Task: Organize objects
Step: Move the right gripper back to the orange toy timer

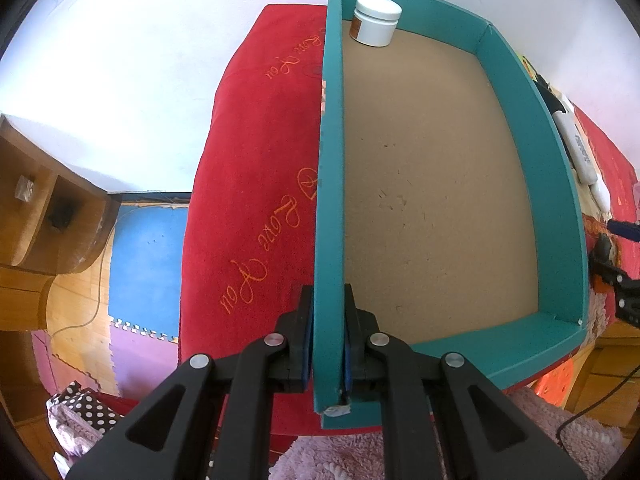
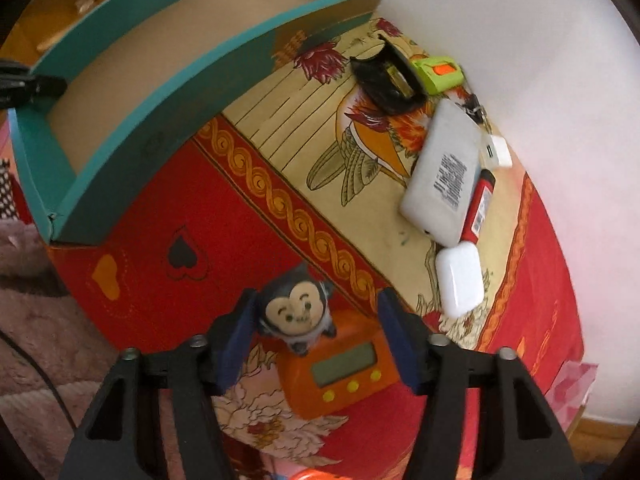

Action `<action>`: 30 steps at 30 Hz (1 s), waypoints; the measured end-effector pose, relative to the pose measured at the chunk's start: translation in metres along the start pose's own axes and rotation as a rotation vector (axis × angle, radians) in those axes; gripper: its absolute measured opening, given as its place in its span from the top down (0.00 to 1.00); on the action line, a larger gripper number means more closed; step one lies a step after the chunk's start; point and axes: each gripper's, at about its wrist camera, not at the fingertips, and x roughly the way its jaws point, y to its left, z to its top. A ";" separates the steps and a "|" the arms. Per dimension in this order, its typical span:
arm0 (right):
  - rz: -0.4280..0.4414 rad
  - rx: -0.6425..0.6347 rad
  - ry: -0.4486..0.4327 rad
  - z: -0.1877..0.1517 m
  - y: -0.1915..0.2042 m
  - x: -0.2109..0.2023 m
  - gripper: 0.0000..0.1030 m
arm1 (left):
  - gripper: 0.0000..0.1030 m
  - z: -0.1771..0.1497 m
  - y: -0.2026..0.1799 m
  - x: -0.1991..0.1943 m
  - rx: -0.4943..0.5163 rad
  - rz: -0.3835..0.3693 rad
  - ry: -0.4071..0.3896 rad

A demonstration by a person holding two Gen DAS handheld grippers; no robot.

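Red cloth (image 2: 152,304) bears orange clock (image 2: 340,372) between right gripper (image 2: 318,344) fingers.

The left gripper's (image 1: 328,332) fingers (image 1: 306,320) clamp the teal box's (image 1: 330,200) wall; a white jar (image 1: 376,20) stands inside.

Readable stuff is thin here. Red blanket (image 1: 256,160), left-centre of left wrist view: orange cursive script, upside down, looks like "Love You" repeated, not fully sure. White power bank (image 2: 444,182), right of right wrist view: barcode plus tiny print, too small to read. Jar label (image 1: 355,26): unreadable.
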 end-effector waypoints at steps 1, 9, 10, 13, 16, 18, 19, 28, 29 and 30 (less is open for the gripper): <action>0.006 -0.001 0.002 0.001 -0.001 0.001 0.63 | 0.91 0.000 0.000 0.000 0.001 0.000 0.000; -0.005 0.209 -0.078 0.003 -0.032 -0.016 0.63 | 0.91 -0.001 0.000 0.000 -0.002 -0.001 0.000; -0.003 0.258 -0.105 0.003 -0.039 -0.022 0.64 | 0.91 -0.001 0.000 0.000 -0.002 -0.001 0.000; 0.003 0.405 -0.177 0.003 -0.058 -0.030 0.69 | 0.91 -0.002 0.001 -0.001 -0.001 -0.001 0.000; 0.004 0.529 -0.223 0.004 -0.065 -0.030 0.69 | 0.91 -0.003 0.001 -0.001 0.001 -0.002 0.000; 0.001 0.586 -0.240 0.002 -0.066 -0.031 0.69 | 0.91 -0.002 0.001 -0.001 0.002 -0.001 0.000; 0.001 0.606 -0.243 0.002 -0.065 -0.031 0.69 | 0.91 -0.002 0.001 -0.001 0.003 0.001 0.000; -0.014 0.597 -0.204 -0.005 -0.045 -0.025 0.67 | 0.91 0.002 0.005 0.000 -0.008 -0.005 0.004; -0.007 0.595 -0.203 -0.006 -0.046 -0.025 0.64 | 0.91 0.002 0.005 0.000 -0.007 -0.003 0.004; 0.005 0.591 -0.198 -0.006 -0.047 -0.025 0.63 | 0.91 0.003 0.004 0.001 -0.006 -0.002 0.004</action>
